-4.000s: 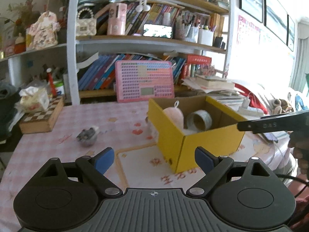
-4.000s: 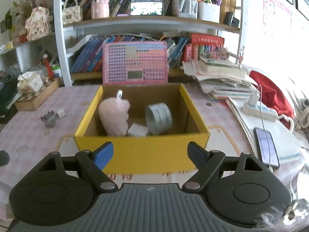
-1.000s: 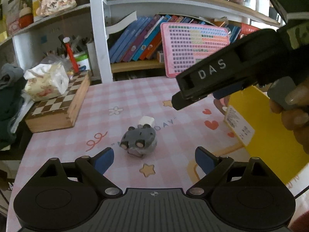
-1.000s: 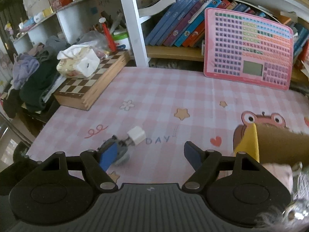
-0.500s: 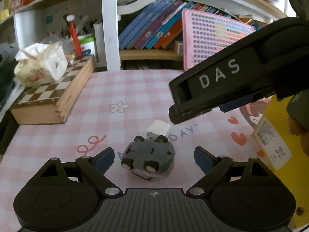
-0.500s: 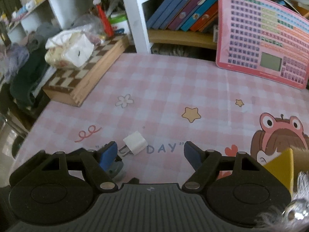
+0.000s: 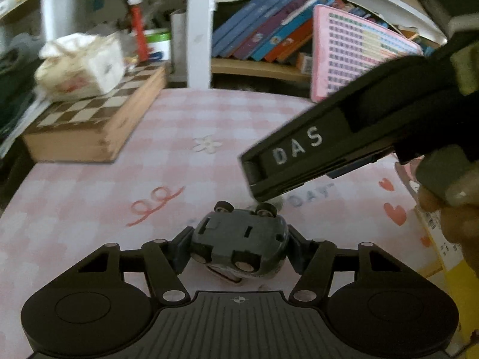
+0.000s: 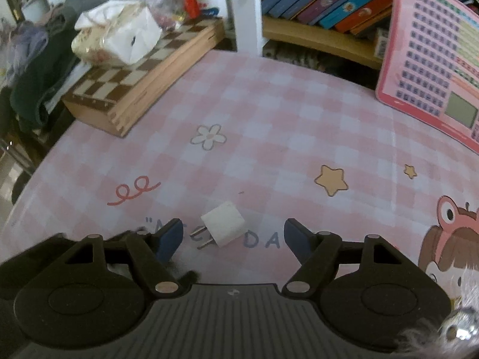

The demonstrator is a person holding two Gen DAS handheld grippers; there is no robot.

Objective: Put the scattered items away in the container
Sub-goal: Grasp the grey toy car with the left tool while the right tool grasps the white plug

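my left gripper [image 7: 239, 248] is closing its jaws onto the upturned grey toy car [image 7: 239, 240] lying crosswise between them, while my right gripper [image 8: 233, 234] is hovering open, closing slightly, just short of the white plug [image 8: 223, 224].

Pink checked table [image 8: 269, 113]: charger [image 8: 223, 228], chessboard [image 8: 143, 71]

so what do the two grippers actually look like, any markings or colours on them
Both are matte black plastic: a ribbed centre plate with a small crosshair mark, flanked by two round lobes, and angled link arms with silver rivets. The fingers carry blue pads. Seen from the left gripper, the right gripper shows a long black side bar with raised pale letters "DAS". No cables or sleeves are visible.
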